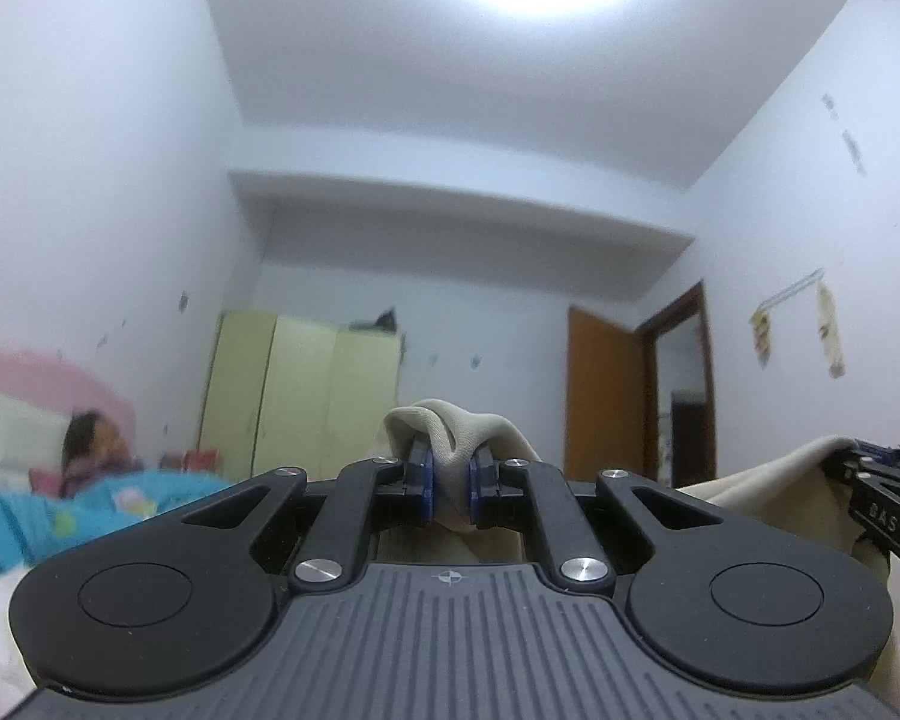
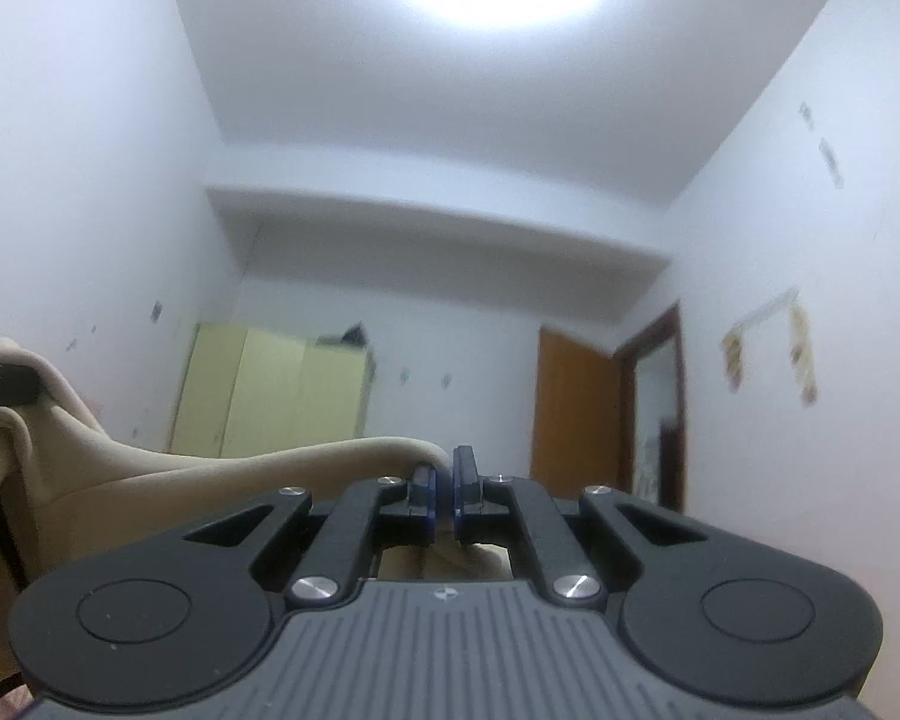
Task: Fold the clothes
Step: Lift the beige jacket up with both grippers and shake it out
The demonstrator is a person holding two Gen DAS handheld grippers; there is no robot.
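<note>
A: Okay, quick pass. Left gripper [image 1: 450, 495] is clamped on a bunched fold of the beige garment [image 1: 450, 432], cloth puffing up between the blue pads [image 1: 427, 489].

B: Right gripper [image 2: 444, 495]?

A: Also pinched down on the same garment. Its jaws stand nearly together with a thin edge of cloth between them, and the fabric runs off to the left side of the right wrist view, sagging in a shallow curve toward the other gripper.

B: So where is the garment, on a bench?

A: No surface shows under it. Both cameras tilt up at the walls and ceiling, so it hangs in the air, strung between the 2 grippers (the rest of it drops below both views, can't tell how it hangs).

B: Step?

A: My read: lifting it by 2 points to spread it before a fold. Early in the task.

B: Risks?

A: 3. The right pinch looks thin, so the cloth's own weight or a jerk could pull it out. The left holds a wad, maybe several layers, so the spread could come out twisted. And nothing below is visible, so the hanging part could drag or land crooked.

B: Background?

A: Yellow wardrobe [image 1: 306, 390], orange door [image 1: 603, 396], a person [image 1: 90, 450] low at left in the left wrist view, blurred.
</note>
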